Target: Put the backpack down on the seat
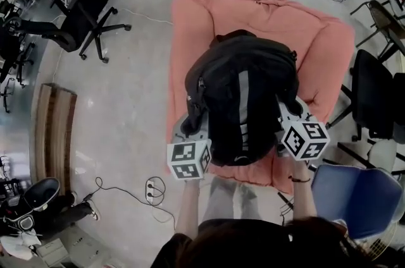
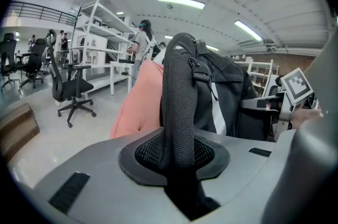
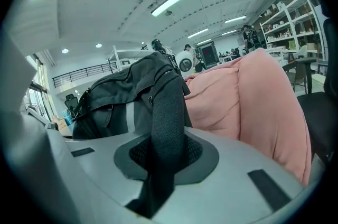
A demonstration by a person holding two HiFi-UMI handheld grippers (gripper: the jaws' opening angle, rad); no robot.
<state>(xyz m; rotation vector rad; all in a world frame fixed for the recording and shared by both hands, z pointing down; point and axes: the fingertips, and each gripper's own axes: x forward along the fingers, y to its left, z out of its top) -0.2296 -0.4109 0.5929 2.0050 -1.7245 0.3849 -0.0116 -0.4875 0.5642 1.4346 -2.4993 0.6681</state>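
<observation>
Backpack [image 1: 243, 96] held over pink seat [image 1: 190, 20]: L gripper [image 2: 178, 165] & R gripper [image 3: 163, 162] jaws each pinching a shoulder strap [image 2: 177, 85], prob. to keep it level for set-down.

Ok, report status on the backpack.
Left tool shut on left strap, right tool shut on right strap. Backpack over pink seat, contact unclear. Nothing blocking.

No legible text, number or brand in any view; log none. The cubes on your left gripper [image 1: 193, 126] and right gripper [image 1: 290, 112] carry only black-and-white square markers, no letters; the small red mark at the backpack's [image 1: 243, 93] near edge is too small to read.
</observation>
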